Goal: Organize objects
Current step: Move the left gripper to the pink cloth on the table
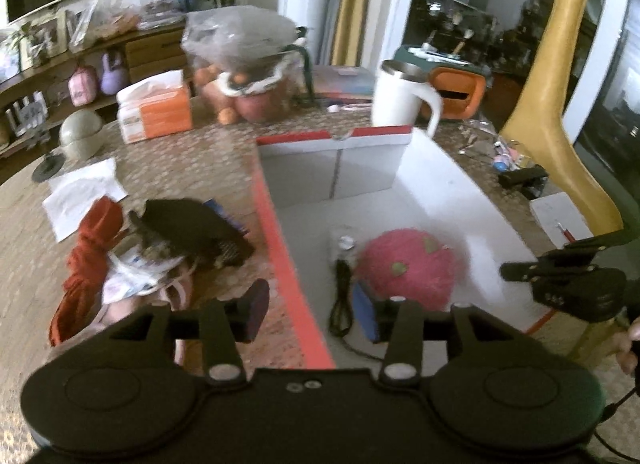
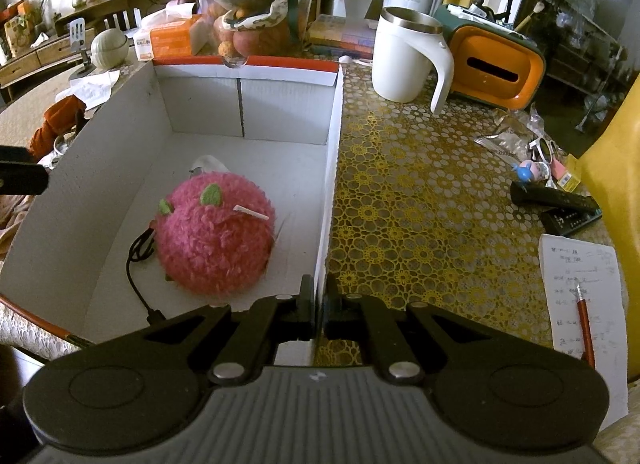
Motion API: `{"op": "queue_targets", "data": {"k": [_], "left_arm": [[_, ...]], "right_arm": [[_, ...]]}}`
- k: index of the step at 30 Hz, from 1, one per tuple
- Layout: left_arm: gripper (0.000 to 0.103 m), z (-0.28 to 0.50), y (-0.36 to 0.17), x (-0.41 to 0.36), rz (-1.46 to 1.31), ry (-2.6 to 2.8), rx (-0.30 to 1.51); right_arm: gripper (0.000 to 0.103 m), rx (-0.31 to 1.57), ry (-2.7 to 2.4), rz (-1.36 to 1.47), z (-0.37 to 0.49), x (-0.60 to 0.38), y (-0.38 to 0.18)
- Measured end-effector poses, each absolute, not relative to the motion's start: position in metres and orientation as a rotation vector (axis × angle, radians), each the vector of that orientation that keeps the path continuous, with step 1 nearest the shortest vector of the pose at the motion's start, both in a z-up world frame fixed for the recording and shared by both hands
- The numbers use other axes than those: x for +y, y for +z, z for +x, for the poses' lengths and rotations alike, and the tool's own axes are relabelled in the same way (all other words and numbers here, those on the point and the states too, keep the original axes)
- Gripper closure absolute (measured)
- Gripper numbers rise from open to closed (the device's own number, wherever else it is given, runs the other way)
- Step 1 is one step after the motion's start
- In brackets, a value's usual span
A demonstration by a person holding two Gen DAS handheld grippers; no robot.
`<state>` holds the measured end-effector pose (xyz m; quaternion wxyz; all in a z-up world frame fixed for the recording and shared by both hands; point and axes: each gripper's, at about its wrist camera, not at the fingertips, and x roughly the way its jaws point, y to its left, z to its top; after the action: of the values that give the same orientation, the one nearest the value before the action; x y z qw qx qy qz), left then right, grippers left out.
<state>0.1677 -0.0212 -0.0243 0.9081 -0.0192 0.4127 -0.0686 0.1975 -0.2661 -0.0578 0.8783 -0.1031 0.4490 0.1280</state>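
Left claw (image 1: 310, 314) is pointing steeply down, straddling the red-edged left wall of the open white cardboard box (image 2: 256, 76): one finger is hanging outside over the bench (image 2: 420, 192), the other inside. Jaws are standing apart, released, nothing between the pads but the box wall, which they are not pressing. Left view is motion-blurred.

Right claw (image 2: 318, 304) is also pointing steeply down and is clenched on the box's right wall, one finger on each side of the white board near the front corner. In the left wrist view it is showing at the right edge, with part of a hand (image 1: 626, 348) behind it.

Inside the box, a fuzzy pink ball-shaped plush with green leaf patches (image 2: 214, 232) is sitting on the floor toward the near left. A black cable (image 2: 138, 260) is lying just beside it, and a small clear item is behind it, too blurred to name.

Outside the box's left wall, a heap is lying on the patterned bench: a crumpled red cloth (image 1: 86, 264), a black brush-like object (image 1: 192, 230), printed wrappers. A white handled mug with steel rim (image 2: 404, 56) is standing upright beyond the box's far right corner.
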Motion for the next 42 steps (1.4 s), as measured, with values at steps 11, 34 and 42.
{"op": "queue_targets", "data": {"k": [11, 34, 42], "left_arm": [[0.035, 0.143, -0.028, 0.028, -0.094, -0.034, 0.822], [0.002, 0.115, -0.071, 0.113, -0.121, 0.2, 0.844], [0.002, 0.114, -0.098, 0.128, -0.142, 0.261, 0.899]], "right_arm": [[0.099, 0.941, 0.261, -0.231, 0.197, -0.264, -0.057], [0.099, 0.942, 0.257, -0.241, 0.198, -0.264, -0.057], [0.099, 0.942, 0.256, -0.243, 0.199, -0.264, -0.057]]}}
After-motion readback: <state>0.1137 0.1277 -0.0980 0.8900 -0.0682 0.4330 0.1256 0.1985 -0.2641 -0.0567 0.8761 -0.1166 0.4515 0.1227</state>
